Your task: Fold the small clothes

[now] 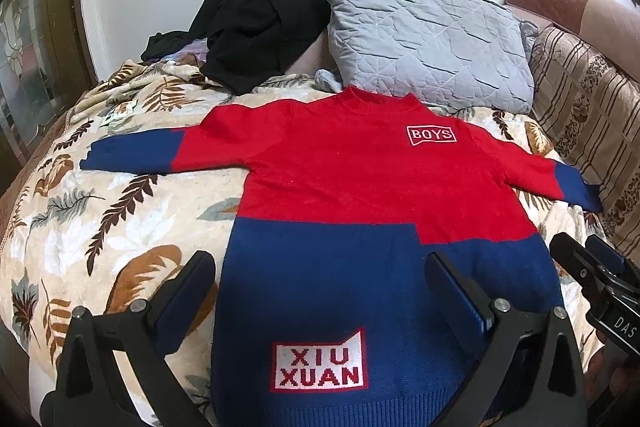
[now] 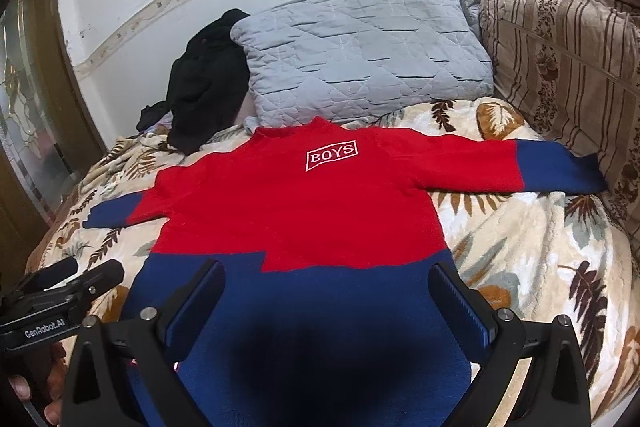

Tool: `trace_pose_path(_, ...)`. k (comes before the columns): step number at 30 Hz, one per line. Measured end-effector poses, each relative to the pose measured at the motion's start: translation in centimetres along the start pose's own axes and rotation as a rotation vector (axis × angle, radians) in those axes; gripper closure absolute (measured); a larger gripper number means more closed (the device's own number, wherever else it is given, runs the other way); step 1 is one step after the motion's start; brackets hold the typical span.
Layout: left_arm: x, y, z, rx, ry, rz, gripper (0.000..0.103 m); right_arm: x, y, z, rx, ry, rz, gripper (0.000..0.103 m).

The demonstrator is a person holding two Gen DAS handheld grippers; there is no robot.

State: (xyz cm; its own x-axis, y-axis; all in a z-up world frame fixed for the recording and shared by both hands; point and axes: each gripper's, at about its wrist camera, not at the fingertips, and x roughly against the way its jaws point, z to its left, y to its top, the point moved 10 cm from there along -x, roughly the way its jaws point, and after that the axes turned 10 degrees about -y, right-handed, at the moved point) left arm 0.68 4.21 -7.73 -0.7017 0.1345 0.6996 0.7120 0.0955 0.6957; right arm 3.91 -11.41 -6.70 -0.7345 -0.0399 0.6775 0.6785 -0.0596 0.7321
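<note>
Bed (image 1: 60,227): leaf-print blanket.
Sweater (image 1: 340,187), red/blue: flat, face up, sleeves out; long axis runs hem-to-collar, away from both jaws, hem nearest.
Left gripper (image 1: 320,275): jaws apart, over hem's left part.
Right gripper (image 2: 326,283): jaws apart, over right part; neither holds cloth.

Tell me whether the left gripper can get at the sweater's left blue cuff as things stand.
Probably yes: the left gripper hangs open over the sweater, and the cuff lies flat on the leaf-print blanket with nothing covering it.
</note>
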Motion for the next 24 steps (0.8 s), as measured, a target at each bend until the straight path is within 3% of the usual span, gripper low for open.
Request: trace_pose_path(24, -0.41, 0.36, -0.03, 0.005, -0.004, 0.002, 0.0, -0.65, -0.09, 1.0, 0.012, 0.025, 0.017, 0.0)
